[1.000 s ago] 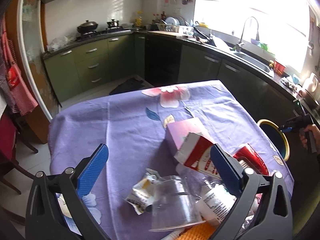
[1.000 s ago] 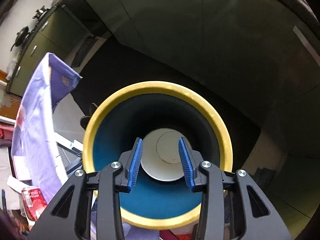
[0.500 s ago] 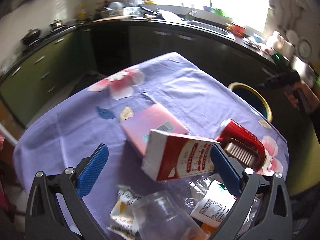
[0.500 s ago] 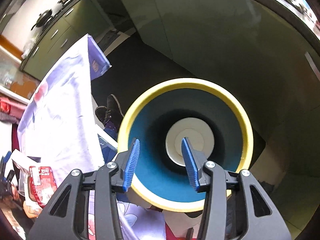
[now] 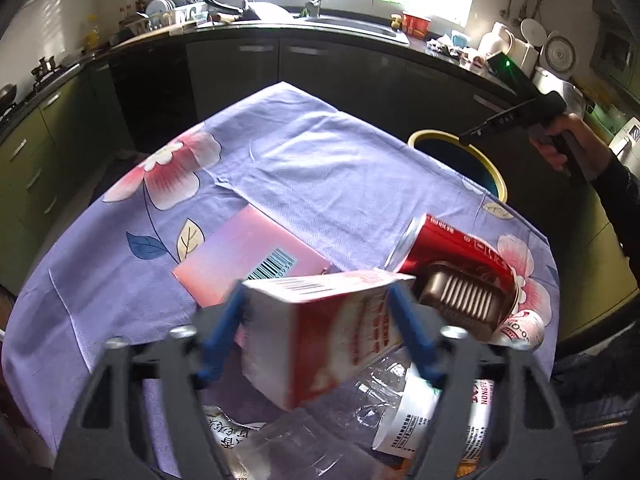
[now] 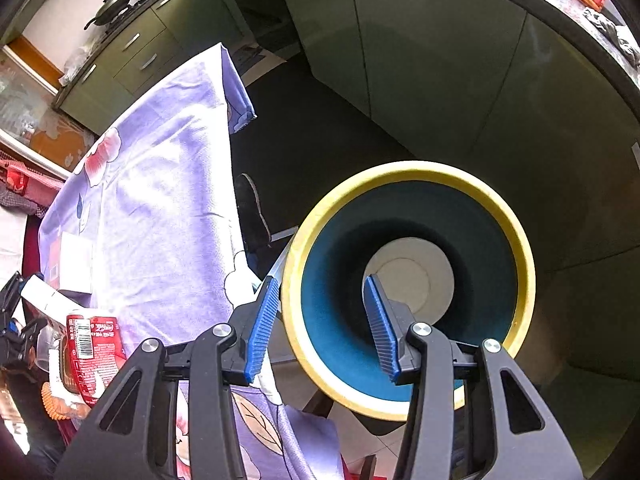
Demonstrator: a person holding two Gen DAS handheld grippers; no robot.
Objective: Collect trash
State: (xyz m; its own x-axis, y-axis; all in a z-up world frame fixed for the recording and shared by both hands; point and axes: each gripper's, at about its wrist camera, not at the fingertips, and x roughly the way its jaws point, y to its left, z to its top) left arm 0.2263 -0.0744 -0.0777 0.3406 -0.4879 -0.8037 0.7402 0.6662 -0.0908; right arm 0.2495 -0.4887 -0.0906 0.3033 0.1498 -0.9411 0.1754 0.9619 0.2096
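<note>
My left gripper [image 5: 316,332] is closing on the red-and-white carton [image 5: 320,336] atop the table's trash pile; my right gripper [image 6: 320,324], jaws spread and empty, hangs over the bin [image 6: 520,248], where the carton goes next

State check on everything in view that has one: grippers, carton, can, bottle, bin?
left gripper: jaws closing, carton between the pads
red-and-white carton: tilted, top flap open
red can: lying on its side
clear bottle: crushed, lying flat
pink box: flat, closed
right gripper: open, empty, over the bin
bin: upright, unlidded, white disc at bottom
</note>
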